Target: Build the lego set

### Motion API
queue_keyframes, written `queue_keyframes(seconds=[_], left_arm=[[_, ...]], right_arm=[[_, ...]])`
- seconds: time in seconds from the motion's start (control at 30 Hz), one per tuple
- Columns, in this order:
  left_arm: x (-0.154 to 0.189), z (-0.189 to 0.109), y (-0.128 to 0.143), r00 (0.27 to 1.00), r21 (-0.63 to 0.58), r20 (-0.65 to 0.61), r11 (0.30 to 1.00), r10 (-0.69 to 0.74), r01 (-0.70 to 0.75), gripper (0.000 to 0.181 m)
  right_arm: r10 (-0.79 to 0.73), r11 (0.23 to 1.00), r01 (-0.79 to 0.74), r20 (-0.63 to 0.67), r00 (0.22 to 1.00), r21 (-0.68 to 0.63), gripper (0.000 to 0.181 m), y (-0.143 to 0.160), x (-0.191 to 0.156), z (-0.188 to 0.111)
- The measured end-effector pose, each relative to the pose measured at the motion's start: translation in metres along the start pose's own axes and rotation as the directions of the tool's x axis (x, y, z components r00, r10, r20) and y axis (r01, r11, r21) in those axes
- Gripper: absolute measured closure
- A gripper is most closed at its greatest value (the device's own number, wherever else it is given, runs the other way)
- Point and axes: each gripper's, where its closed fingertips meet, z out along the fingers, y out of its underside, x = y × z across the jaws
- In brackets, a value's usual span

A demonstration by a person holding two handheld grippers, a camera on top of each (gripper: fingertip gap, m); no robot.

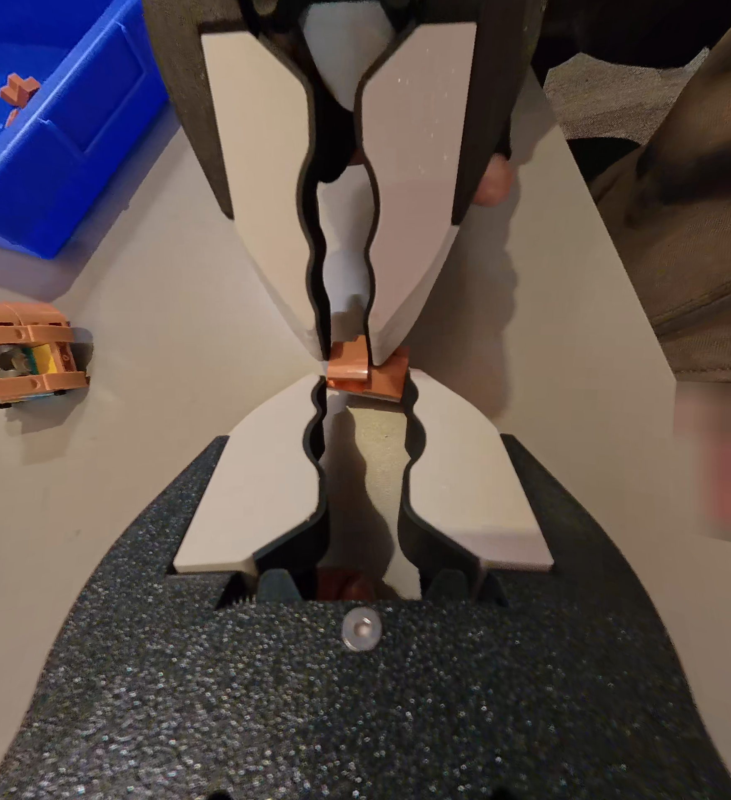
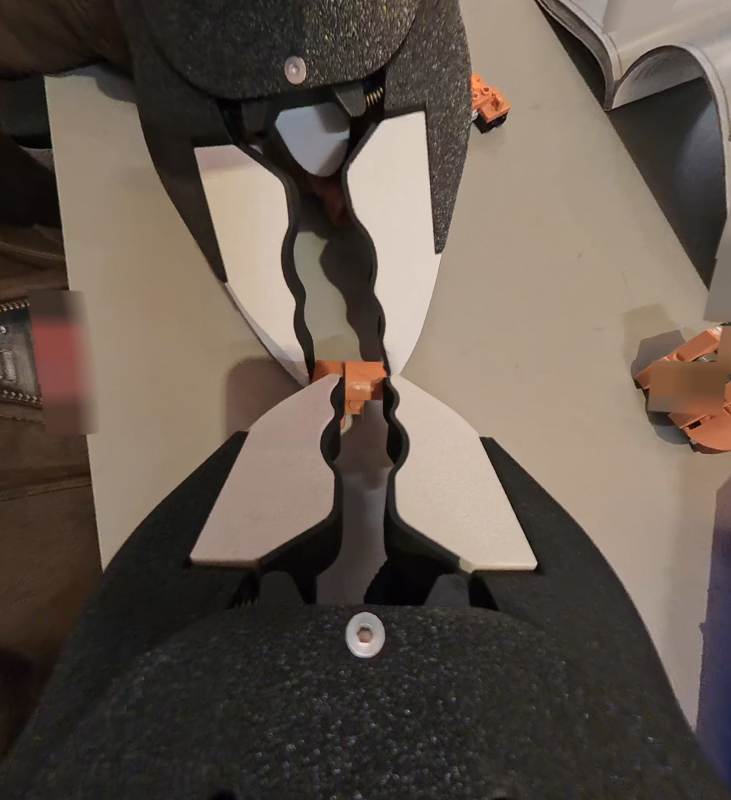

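While the two grippers meet tip to tip above the worktop [image 1: 147, 454], the step in hand looks like joining two small brown lego pieces. The left gripper [image 1: 365, 383] pinches the flat piece [image 1: 387, 381]; the right gripper [image 2: 361, 379] pinches the smaller clip-like piece [image 2: 361, 385] against it. Pressing them squarely together seems next, without either twisting loose. A half-built model [image 1: 21, 355] lies near the blue bin [image 1: 65, 173].

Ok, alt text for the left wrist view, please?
Two claws meet tip to tip above a pale table, the left claw and right claw each pinching small orange-brown lego pieces. A blue bin and part-built lego model sit left.
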Motion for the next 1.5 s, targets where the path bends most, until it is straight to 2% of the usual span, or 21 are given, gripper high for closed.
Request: queue_keyframes(seconds=[0.3, 0.43, 0.63, 0.73, 0.83, 1.0, 1.23, 1.4, 1.5], left_arm=[[0.000, -0.001, 0.000, 1.000, 0.009, 0.000, 1.000, -0.011, 0.011, 0.147], [0.000, -0.004, 0.000, 0.999, 0.014, -0.011, 0.999, -0.033, 0.033, 0.147], [0.003, -0.014, -0.004, 0.998, 0.020, -0.031, 0.998, -0.050, 0.051, 0.147], [0.004, -0.021, -0.010, 0.998, 0.029, -0.040, 0.998, -0.051, 0.053, 0.147], [0.007, -0.027, -0.013, 0.997, 0.025, -0.056, 0.998, -0.050, 0.052, 0.147], [0.014, -0.036, -0.021, 0.994, 0.006, -0.093, 0.999, -0.051, 0.051, 0.147], [0.023, -0.047, -0.037, 0.989, -0.011, -0.142, 0.999, -0.048, 0.047, 0.147], [0.028, -0.051, -0.043, 0.982, -0.029, -0.176, 0.997, -0.072, 0.067, 0.147], [0.031, -0.053, -0.047, 0.973, -0.019, -0.203, 0.994, -0.111, 0.109, 0.147]], right_arm=[[-0.039, 0.999, 0.040, -0.028, 0.999, 0.036, 0.154, -0.002, 0.003, -0.005], [-0.204, 0.972, 0.215, -0.118, 0.972, 0.093, 0.146, -0.003, 0.010, -0.016], [-0.540, 0.809, 0.579, -0.262, 0.800, 0.102, 0.132, -0.001, -0.001, -0.026], [-0.625, 0.713, 0.691, -0.340, 0.703, 0.119, 0.130, -0.011, -0.008, -0.032], [-0.712, 0.591, 0.802, -0.410, 0.570, 0.088, 0.125, -0.019, -0.015, -0.034], [-0.798, 0.445, 0.895, -0.443, 0.409, 0.023, 0.113, -0.030, -0.025, -0.030], [-0.826, 0.328, 0.944, -0.493, 0.274, -0.026, 0.123, -0.043, -0.029, -0.025], [-0.797, 0.286, 0.958, -0.563, 0.220, -0.031, 0.152, -0.054, -0.031, -0.034], [-0.802, 0.266, 0.964, -0.561, 0.205, -0.029, 0.158, -0.054, -0.035, -0.036]])
